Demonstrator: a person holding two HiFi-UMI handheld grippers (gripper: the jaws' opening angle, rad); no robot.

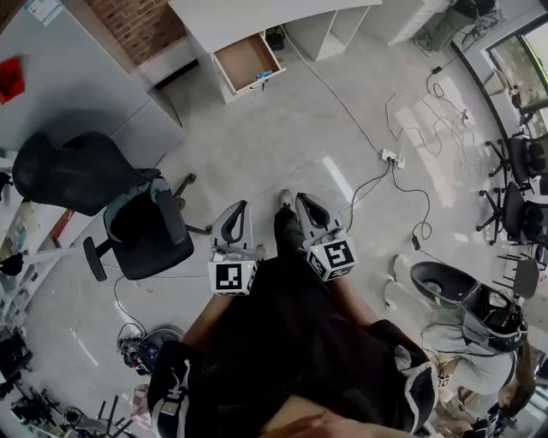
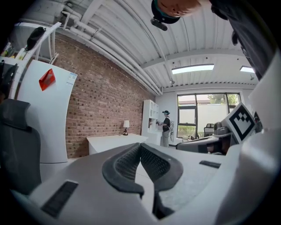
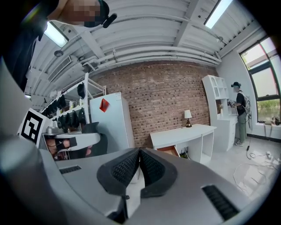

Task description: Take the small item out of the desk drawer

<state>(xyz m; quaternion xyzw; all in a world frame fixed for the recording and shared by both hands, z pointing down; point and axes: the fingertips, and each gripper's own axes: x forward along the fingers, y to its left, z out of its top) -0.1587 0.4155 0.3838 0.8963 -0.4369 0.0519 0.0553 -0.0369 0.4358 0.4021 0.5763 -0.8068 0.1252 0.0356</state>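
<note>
Head view: open drawer (image 1: 247,62) of the table (image 1: 257,17) lay well ahead, small item (image 1: 263,77) by its right edge; left gripper (image 1: 241,208) and right gripper (image 1: 304,201) jaws fully closed, empty; left looked more in line.

My left gripper (image 1: 241,206) and right gripper (image 1: 302,198) are pale grey with black ribbed pads (image 2: 125,160); at six o'clock each carries a white cube (image 1: 233,275) with black square markers. I wear black clothes (image 1: 291,342).
</note>
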